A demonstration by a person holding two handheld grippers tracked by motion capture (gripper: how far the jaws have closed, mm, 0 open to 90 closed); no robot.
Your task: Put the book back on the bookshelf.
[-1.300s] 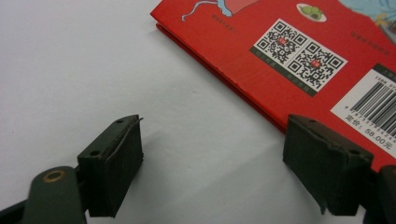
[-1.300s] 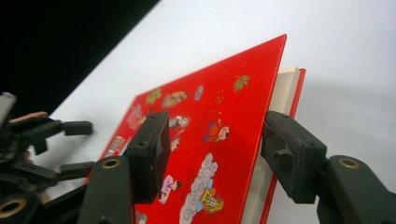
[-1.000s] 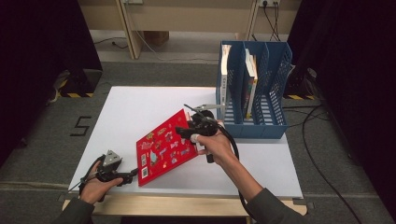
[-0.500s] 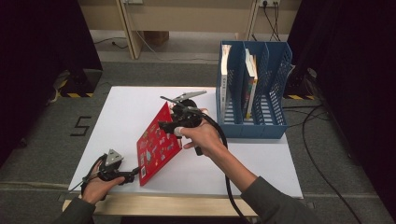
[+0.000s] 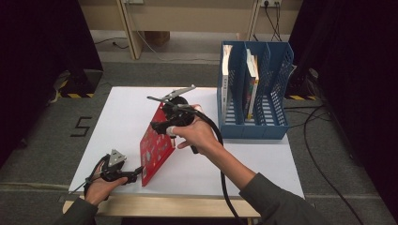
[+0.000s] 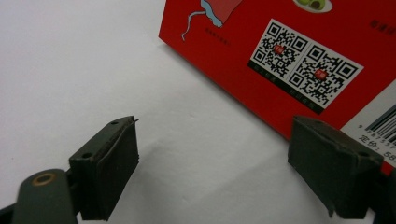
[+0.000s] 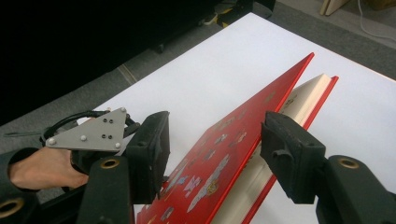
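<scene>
Red book [image 5: 157, 145] being tilted up on its edge on the white table [image 5: 126, 117], right gripper [image 7: 212, 154] jaws straddling its upper edge (grip uncertain), left gripper [image 6: 212, 163] gaping wide beside its lower corner, holding nothing.

It looked like a lab set up for recording. A plain white rectangular table [image 5: 126, 112] stood on grey carpet, with black curtains [image 5: 42, 56] hung to either side of it. Beyond the table ran pale wooden frame legs [image 5: 130, 28], and loose black cables [image 5: 324, 154] trailed across the floor beside it.
</scene>
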